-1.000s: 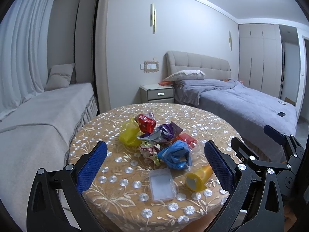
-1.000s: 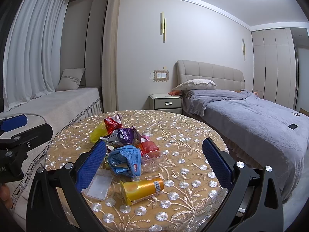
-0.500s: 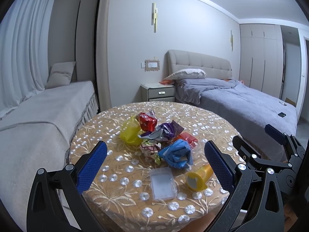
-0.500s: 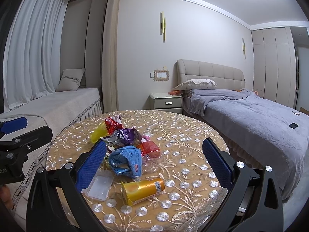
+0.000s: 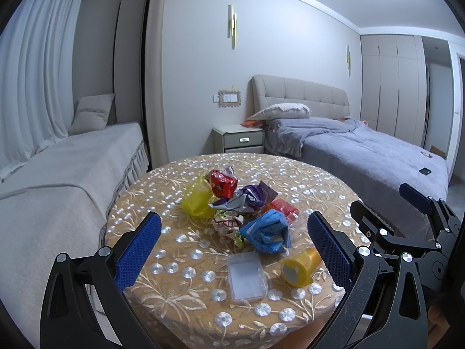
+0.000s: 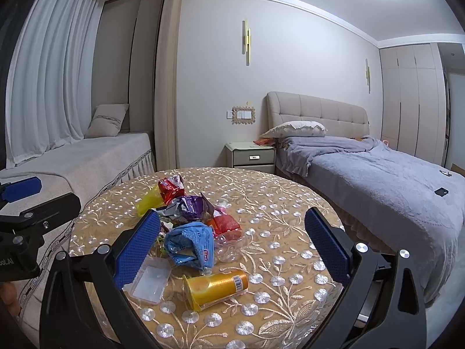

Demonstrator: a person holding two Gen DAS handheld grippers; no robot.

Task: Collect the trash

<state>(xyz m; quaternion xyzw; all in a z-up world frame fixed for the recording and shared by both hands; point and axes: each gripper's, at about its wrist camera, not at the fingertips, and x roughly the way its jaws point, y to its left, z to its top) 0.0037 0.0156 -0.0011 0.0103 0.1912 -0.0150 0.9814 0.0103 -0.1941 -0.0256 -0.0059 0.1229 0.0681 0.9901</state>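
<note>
Counter (image 5: 174,296): round, draped in a gold embroidered cloth with silver discs; it is the landmark for every line below.
Trash pile (image 5: 241,212): heaped near the middle of the counter, none of it lifted.
Yellow bag (image 5: 197,200): at the pile's far-left edge, touching the red wrapper (image 5: 222,183) that sits on top behind it.
Purple wrapper (image 5: 255,196): at the centre of the pile, over silver foil.
Blue packet (image 6: 191,244): crumpled, on the near side of the pile, beside the red box (image 6: 225,224) and a crushed clear plastic piece (image 6: 229,245).
Clear case (image 5: 247,276): flat on the counter, near its front edge, just in front of the blue packet.
Yellow can (image 6: 216,286): lying on its side near the counter's front edge, beside the clear case, barcode facing up in the right wrist view.
Left gripper (image 5: 232,250): hovers over the front edge of the counter, jaws spread wide with nothing between them, apart from all the trash.
Right gripper (image 6: 231,245): also over the front edge, jaws spread wide and holding nothing; in its view the left blue pad overlaps the clear case, but contact cannot be told.
Bed (image 5: 363,157): beyond the counter on the right, grey blanket, pillow at the headboard.
Nightstand (image 5: 238,139): behind the counter, against the wall.
Daybed (image 5: 58,174): left of the counter, under the curtains.
</note>
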